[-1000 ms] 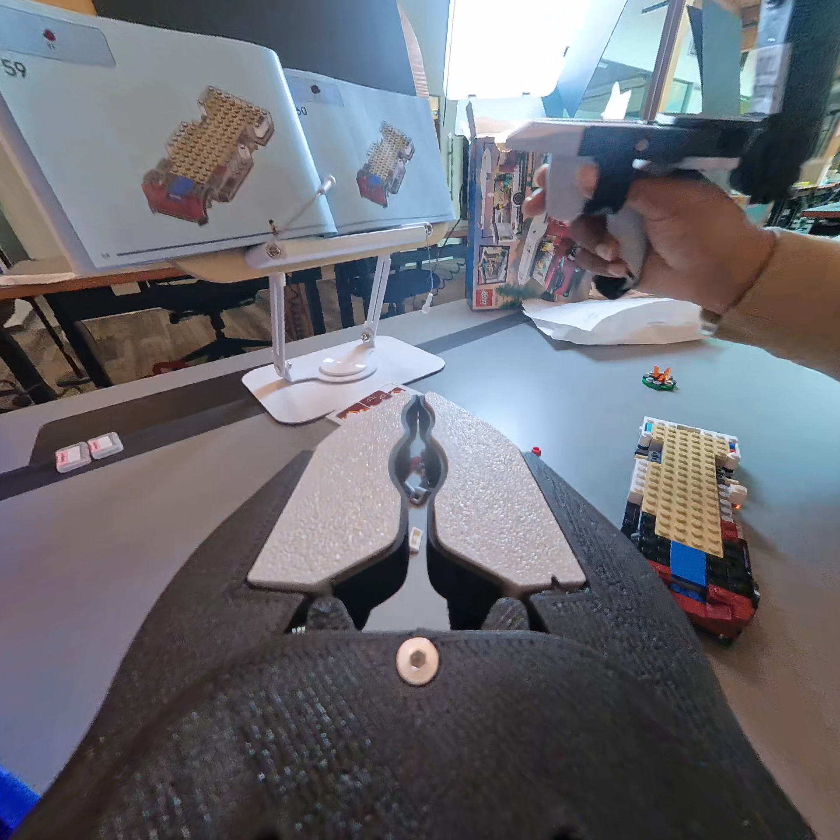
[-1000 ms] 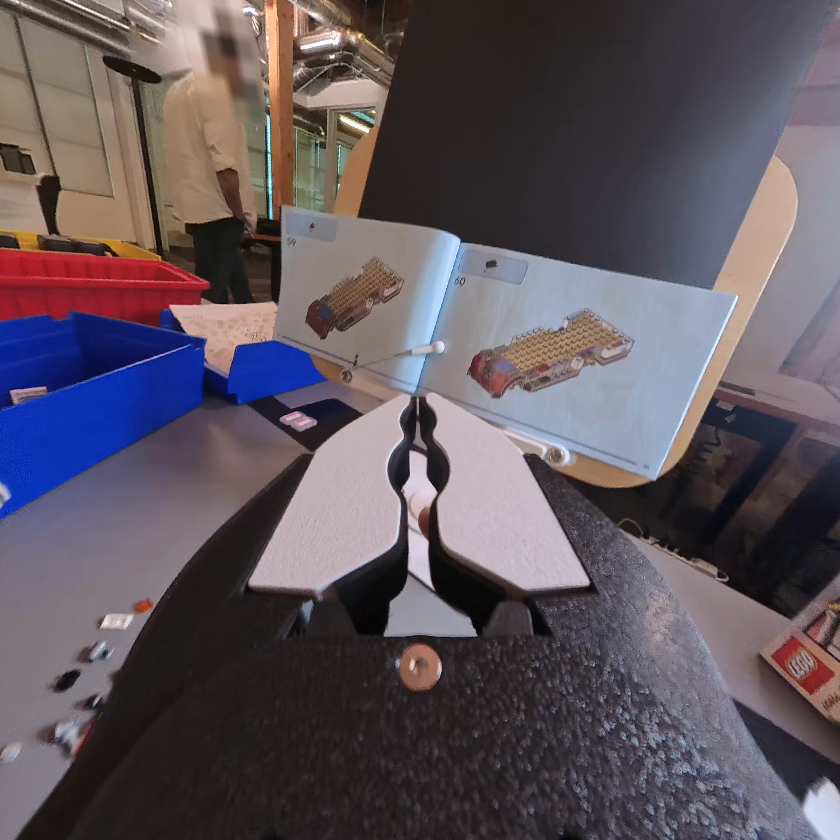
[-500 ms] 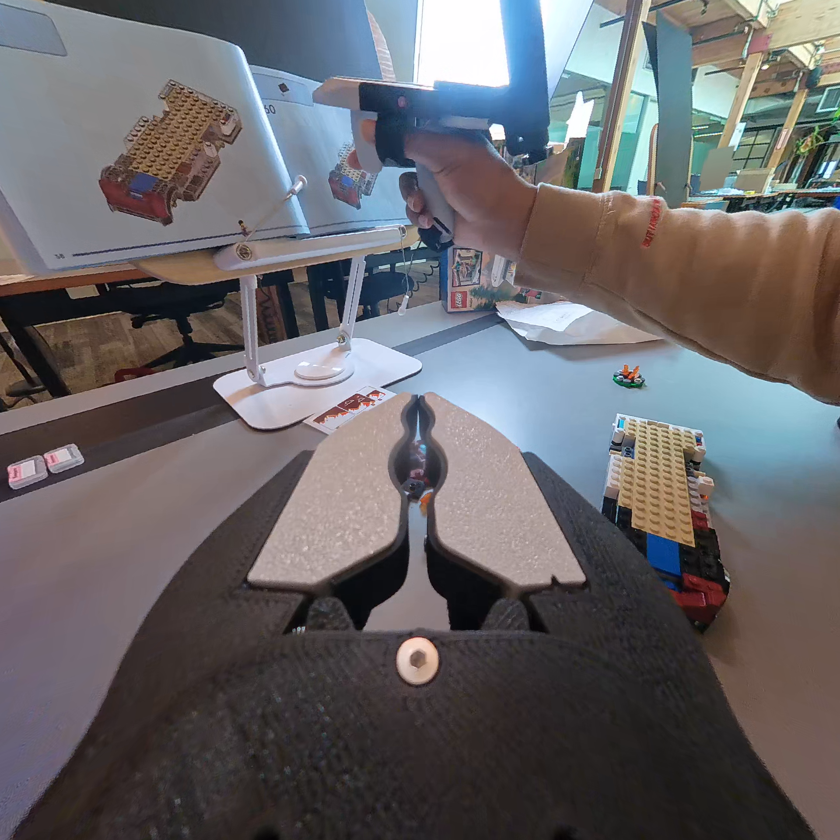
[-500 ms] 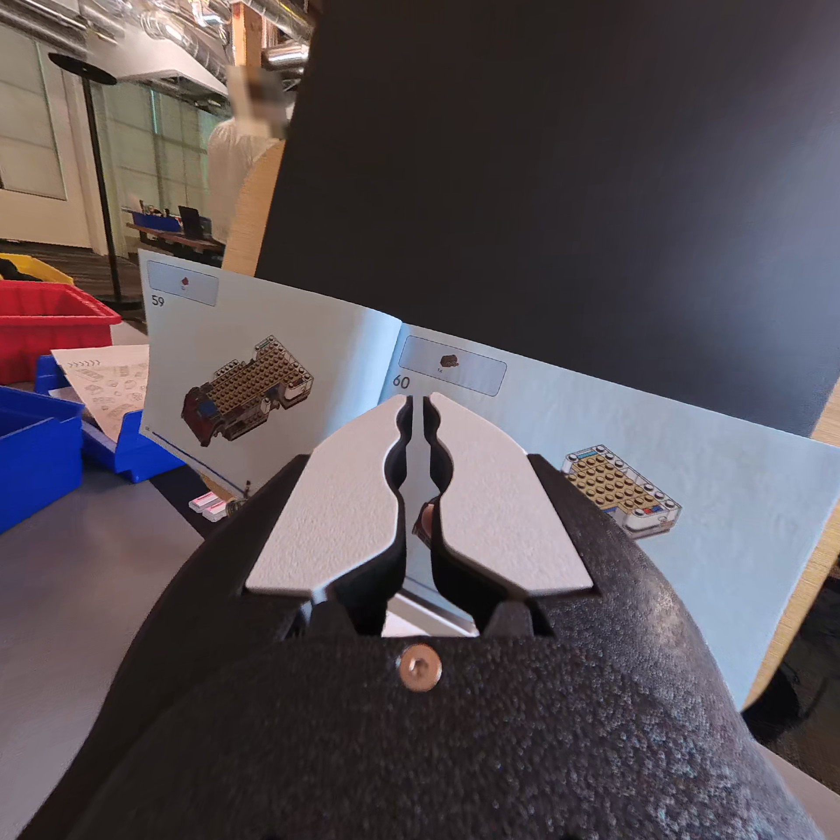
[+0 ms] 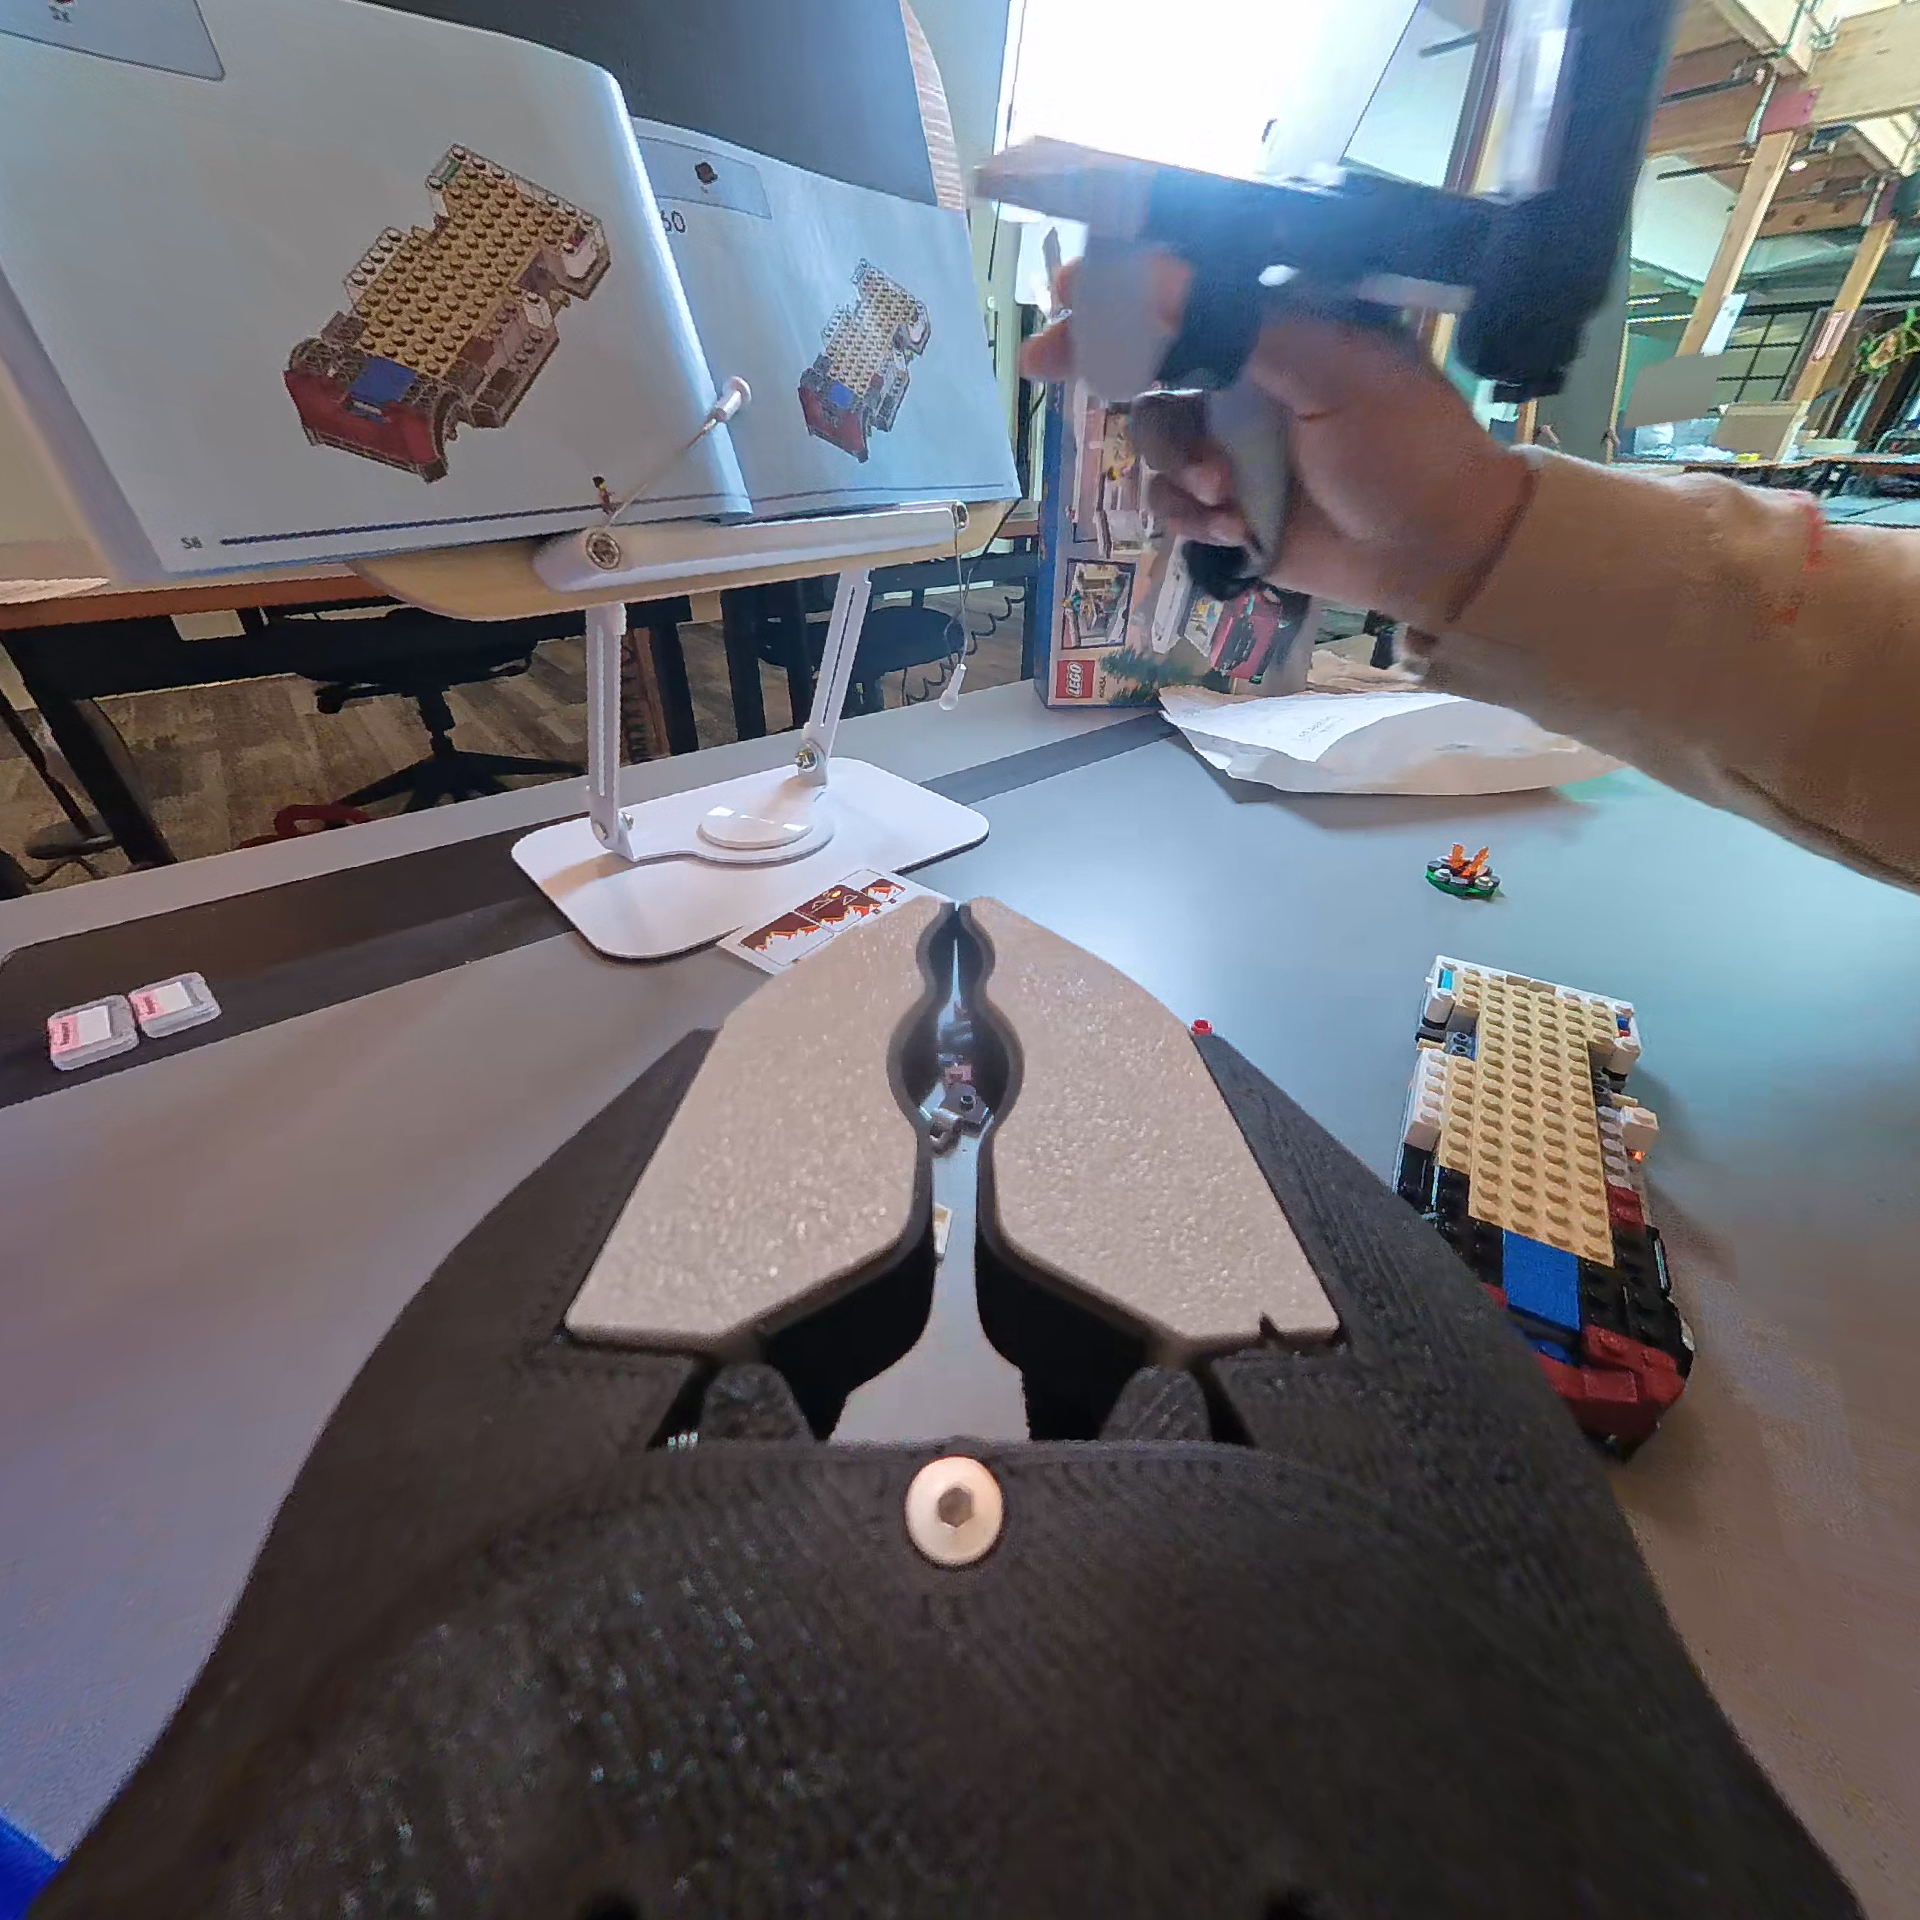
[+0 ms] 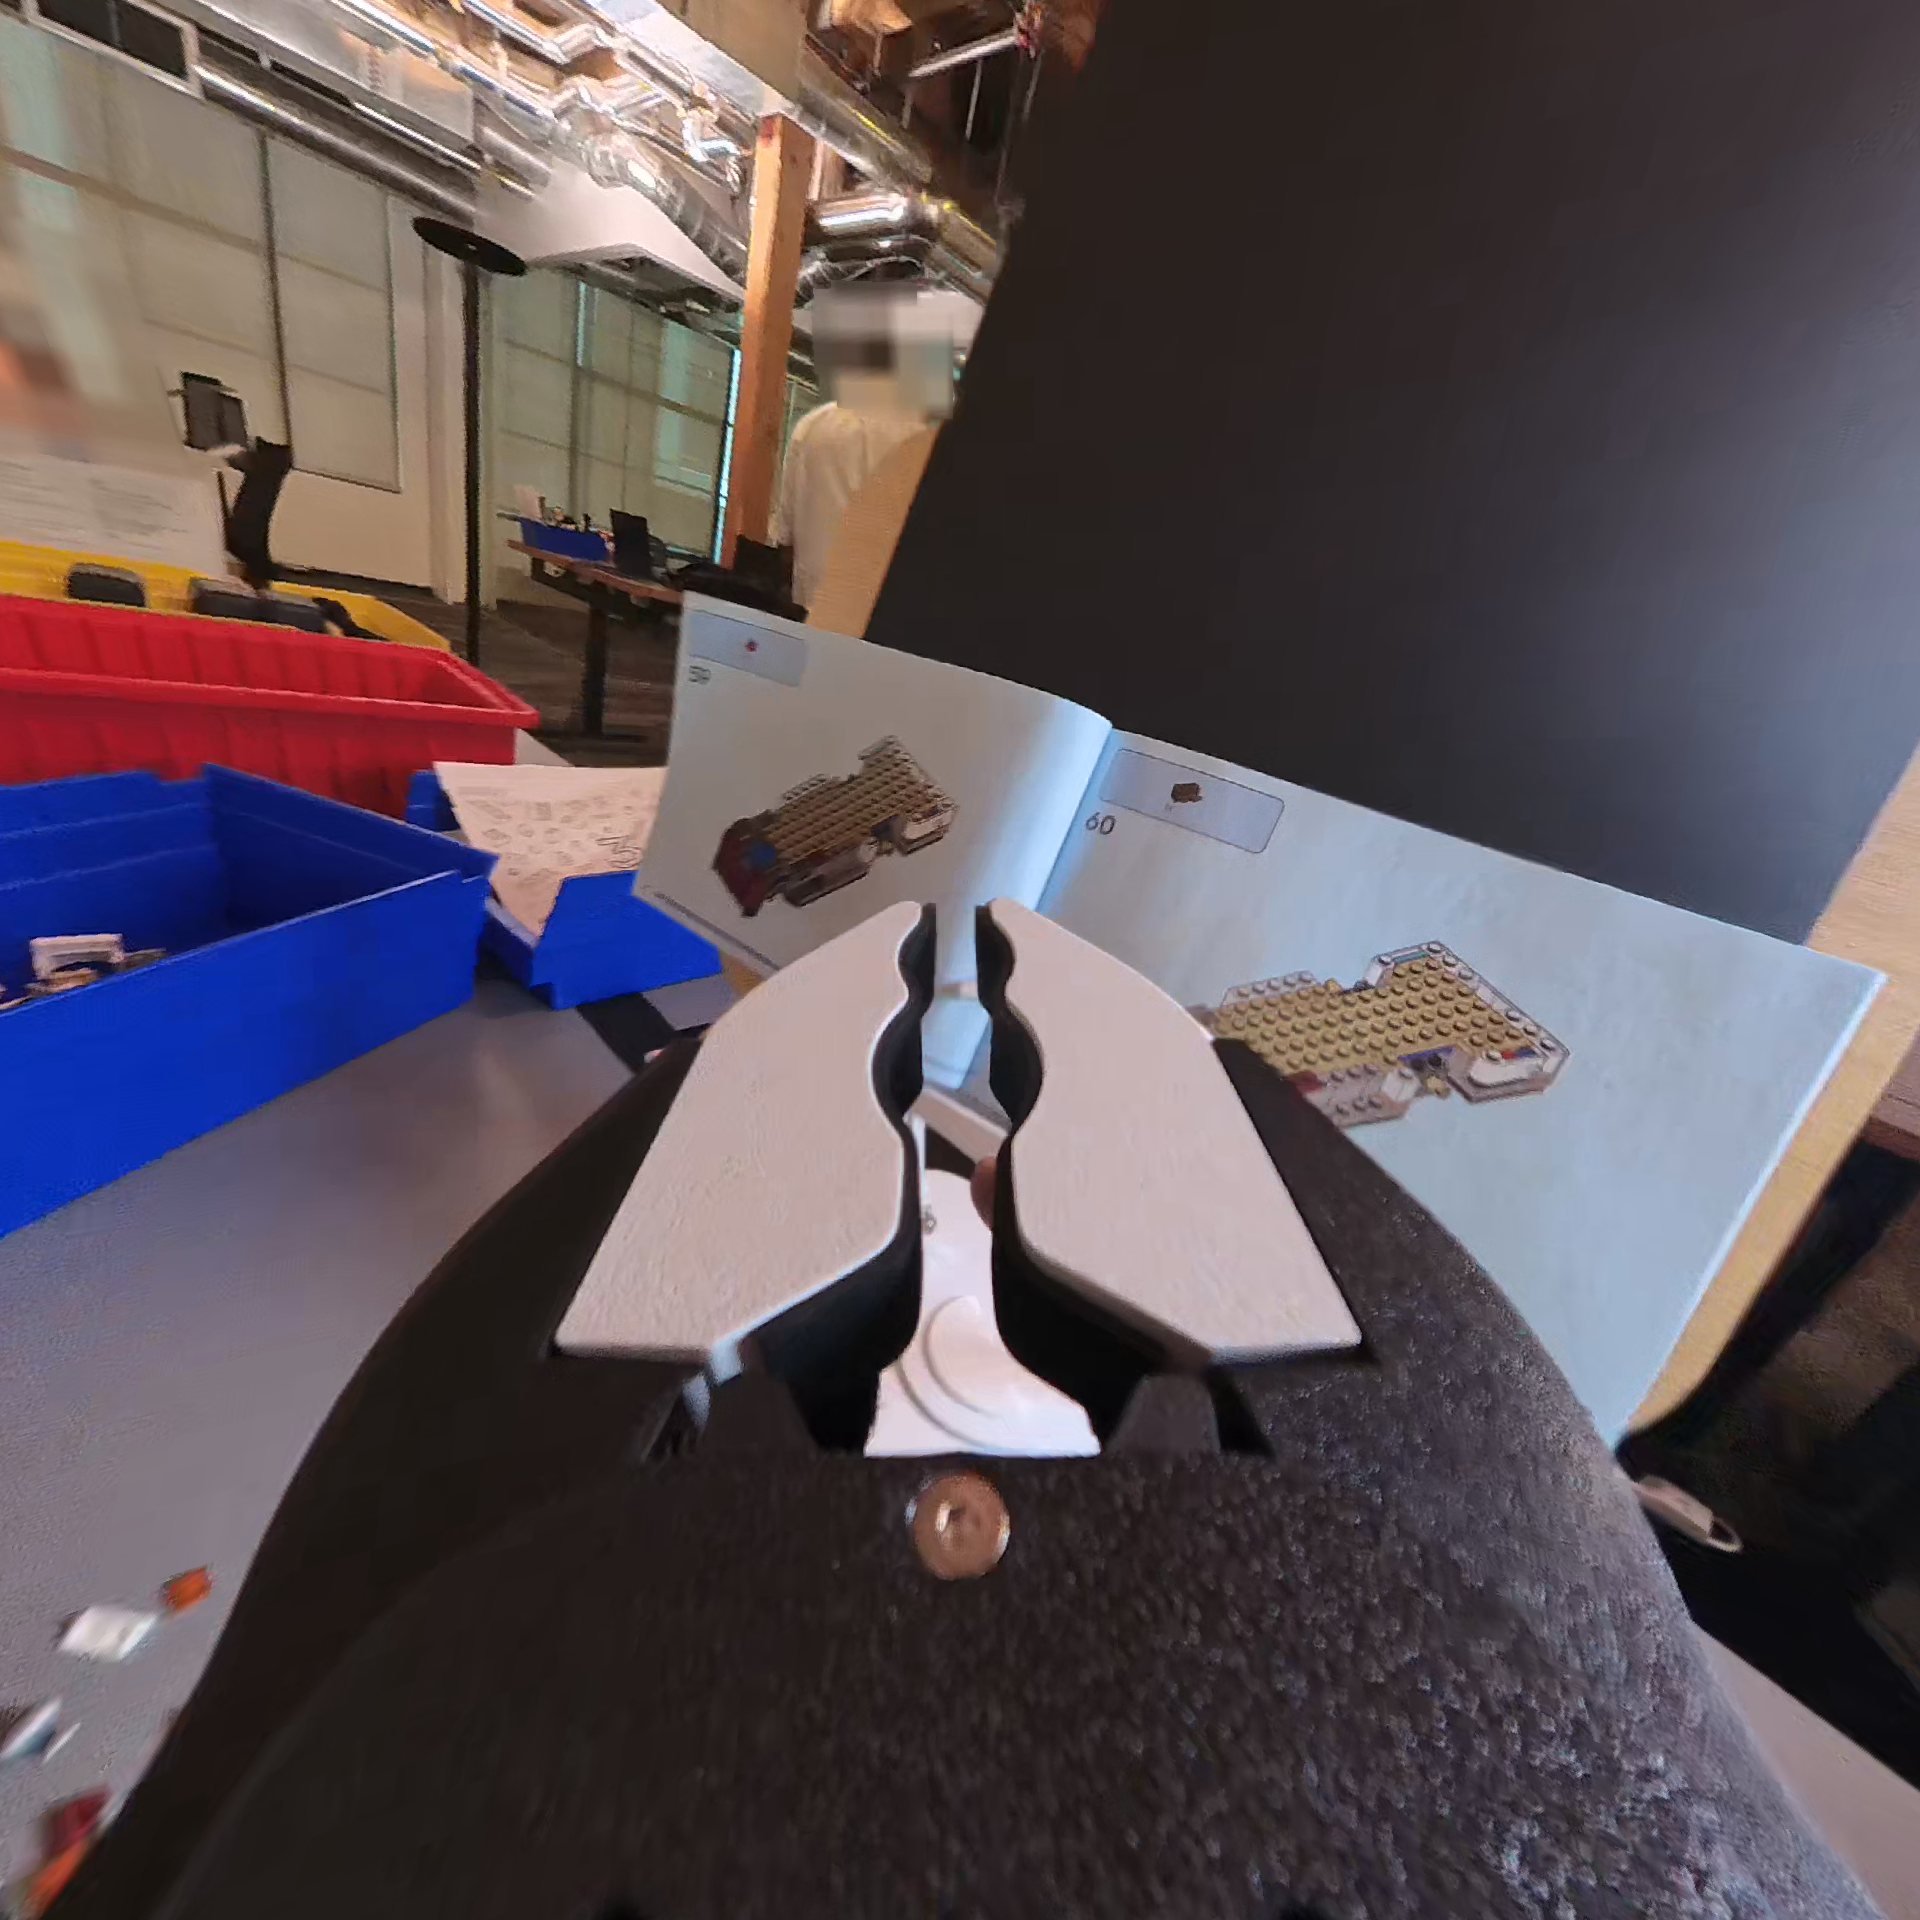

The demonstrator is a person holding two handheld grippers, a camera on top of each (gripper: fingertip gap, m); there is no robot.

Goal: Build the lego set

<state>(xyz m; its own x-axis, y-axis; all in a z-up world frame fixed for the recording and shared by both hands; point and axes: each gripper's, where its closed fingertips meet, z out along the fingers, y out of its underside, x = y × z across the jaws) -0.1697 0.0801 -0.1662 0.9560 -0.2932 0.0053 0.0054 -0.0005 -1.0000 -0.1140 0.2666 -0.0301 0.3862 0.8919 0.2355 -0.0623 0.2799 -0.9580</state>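
Your left gripper (image 5: 958,914) sits low over the grey table, level and pointing toward its far edge, its two fingertips closed together with no gap at the tips. Your right gripper (image 6: 956,914) is raised well above the table, its fingers (image 6: 1101,1049) parted by a narrow slit with nothing pinched between them. Your right hand (image 5: 1340,457) wraps its grip, the sleeved forearm reaching in from the table's right side.
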